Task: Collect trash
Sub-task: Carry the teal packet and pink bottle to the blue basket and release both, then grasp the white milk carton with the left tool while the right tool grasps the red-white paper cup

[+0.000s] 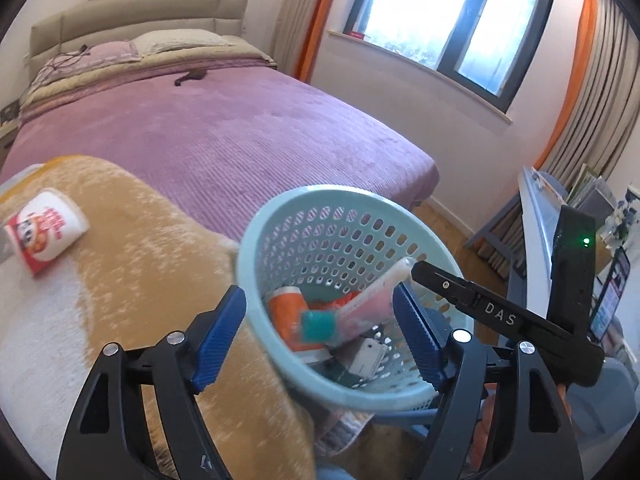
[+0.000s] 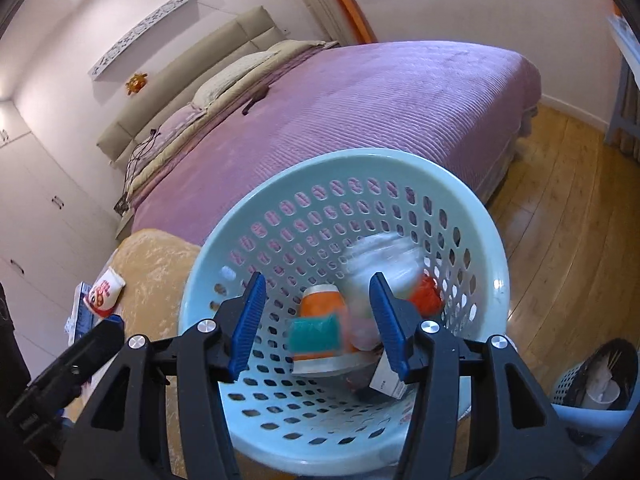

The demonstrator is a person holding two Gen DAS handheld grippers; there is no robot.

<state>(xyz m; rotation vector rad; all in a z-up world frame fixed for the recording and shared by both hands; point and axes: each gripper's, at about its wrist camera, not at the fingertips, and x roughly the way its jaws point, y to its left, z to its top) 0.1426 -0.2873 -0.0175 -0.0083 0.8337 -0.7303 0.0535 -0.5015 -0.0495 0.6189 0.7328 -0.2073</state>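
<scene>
A light blue perforated basket holds trash: an orange cup, a blurred teal packet, a clear plastic bag, a red wrapper and a small white box. My left gripper is open, its jaws straddling the basket's near rim. My right gripper is open and empty over the basket's mouth. A red-and-white noodle cup lies on its side on the tan blanket.
A large bed with a purple cover lies beyond. A window and curtains are at the back right. A desk with clutter stands right. A second bin sits on the wooden floor.
</scene>
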